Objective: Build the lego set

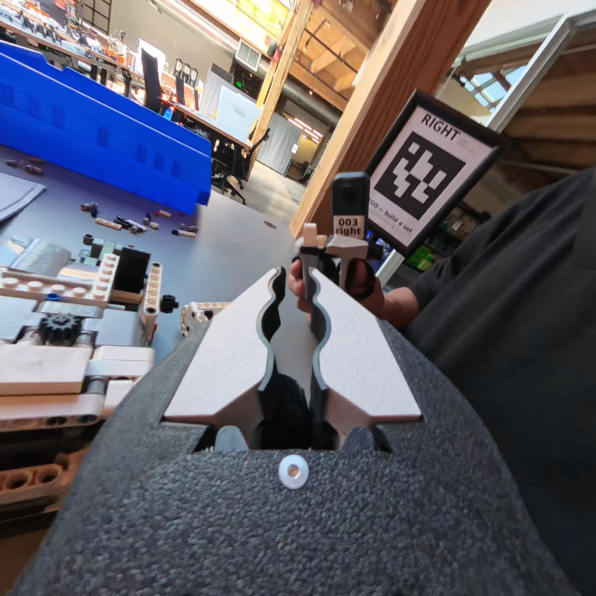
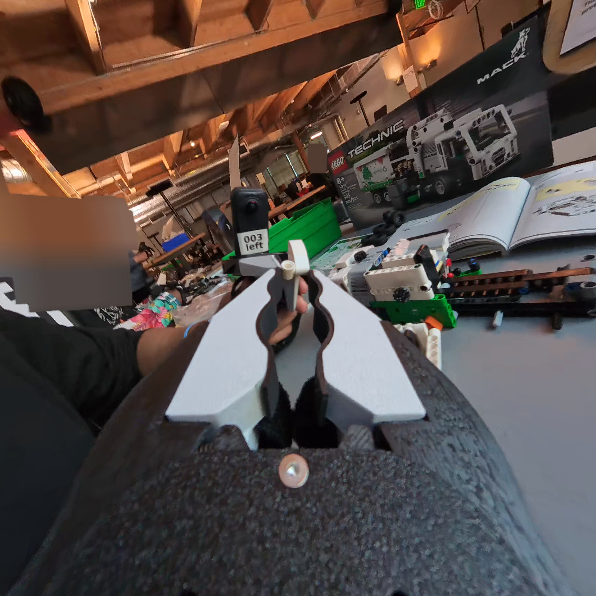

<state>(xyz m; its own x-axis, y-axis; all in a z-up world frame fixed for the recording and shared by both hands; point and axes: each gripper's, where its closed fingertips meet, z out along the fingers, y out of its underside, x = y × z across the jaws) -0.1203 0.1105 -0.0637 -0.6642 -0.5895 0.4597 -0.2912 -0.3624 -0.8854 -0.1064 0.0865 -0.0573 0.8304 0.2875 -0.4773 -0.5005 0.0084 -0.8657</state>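
Observation:
My right gripper (image 2: 296, 274) is shut on a small cream Lego piece (image 2: 296, 258) with a short pin (image 2: 288, 269), held up in the air at its fingertips. The same gripper shows in the left wrist view (image 1: 322, 254), facing the left one from close ahead, with the cream piece (image 1: 312, 233) sticking up from its tips. My left gripper (image 1: 297, 272) has a narrow gap between its jaws and nothing in it. The part-built white truck model (image 1: 80, 290) lies on the grey table (image 1: 232, 258) to the left. It also shows in the right wrist view (image 2: 396, 283).
A blue bin (image 1: 96, 122) stands at the back, with loose small pieces (image 1: 129, 222) in front of it. A framed marker sign (image 1: 429, 174) stands behind the right gripper. The set box (image 2: 435, 161), an open instruction booklet (image 2: 516, 209), a green bin (image 2: 303, 225), black tyres (image 2: 387, 225) and a long dark beam assembly (image 2: 516, 290) are on the right. My two grippers' fingertips are within a few centimetres of each other.

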